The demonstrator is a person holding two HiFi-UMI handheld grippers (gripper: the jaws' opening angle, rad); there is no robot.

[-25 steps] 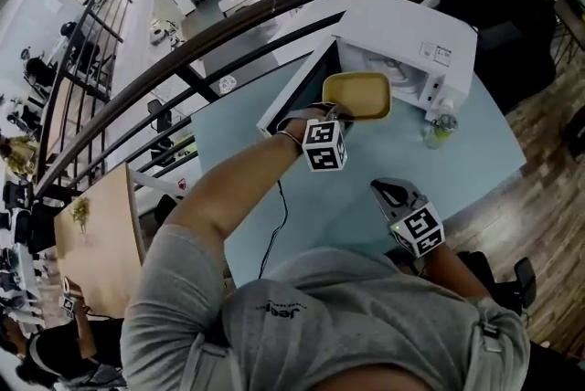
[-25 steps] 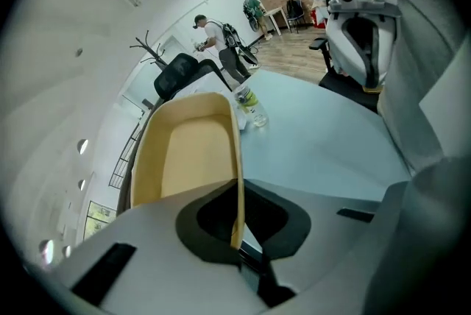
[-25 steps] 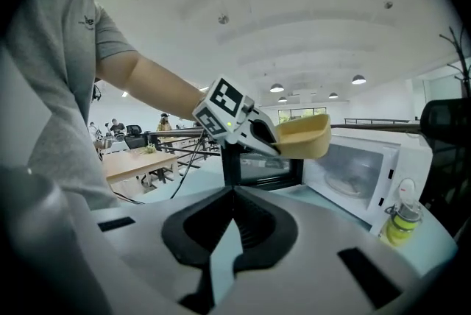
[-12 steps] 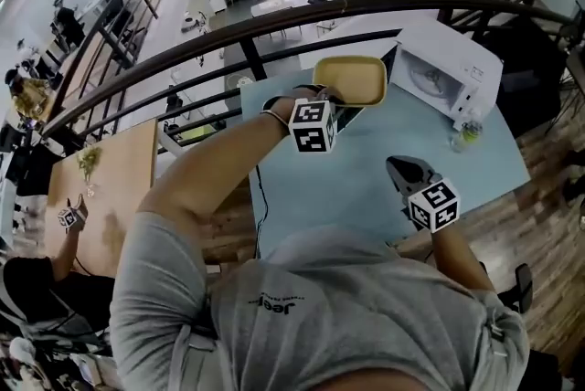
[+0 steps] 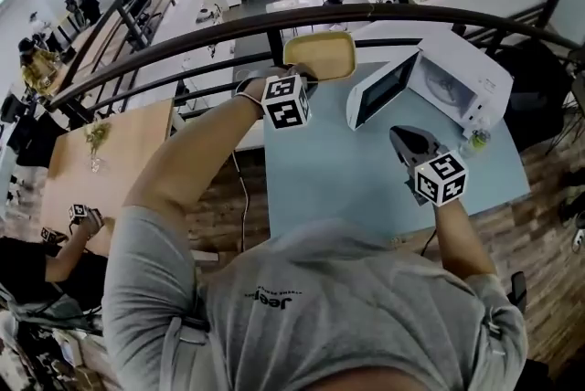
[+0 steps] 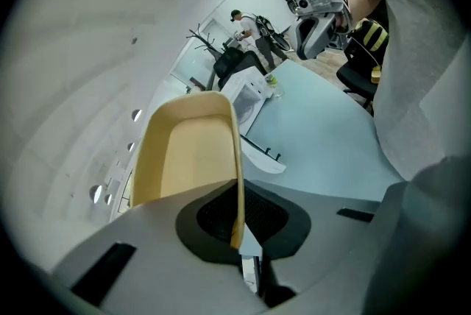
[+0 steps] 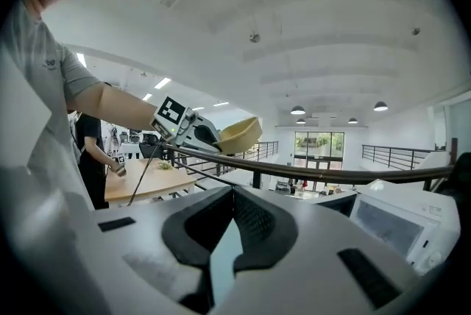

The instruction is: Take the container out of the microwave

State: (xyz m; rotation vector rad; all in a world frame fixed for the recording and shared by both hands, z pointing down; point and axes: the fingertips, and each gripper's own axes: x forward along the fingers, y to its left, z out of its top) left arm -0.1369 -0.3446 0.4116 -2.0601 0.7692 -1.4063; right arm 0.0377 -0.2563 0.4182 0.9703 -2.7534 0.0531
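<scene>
A shallow yellow container (image 5: 320,57) hangs in the air over the table's far left corner, near the black railing (image 5: 183,47). My left gripper (image 5: 309,84) is shut on its near rim. In the left gripper view the container (image 6: 188,151) stands on edge, its rim pinched between the pads (image 6: 237,236). The white microwave (image 5: 452,74) sits at the table's far right with its door (image 5: 382,89) swung open. My right gripper (image 5: 409,141) hovers shut and empty above the table, right of centre. The right gripper view shows its jaws (image 7: 224,251) closed, with the left gripper (image 7: 188,127) and the container (image 7: 239,133) ahead.
The light blue table (image 5: 338,179) carries a small bottle (image 5: 475,141) beside the microwave. A cable (image 5: 239,188) hangs off the table's left edge. Beyond the railing there is a drop to a lower floor with a wooden desk (image 5: 101,152) and people.
My left gripper has carried the yellow container up and to the left, away from the microwave's open door toward the railing. My right gripper has risen a little, still shut.
</scene>
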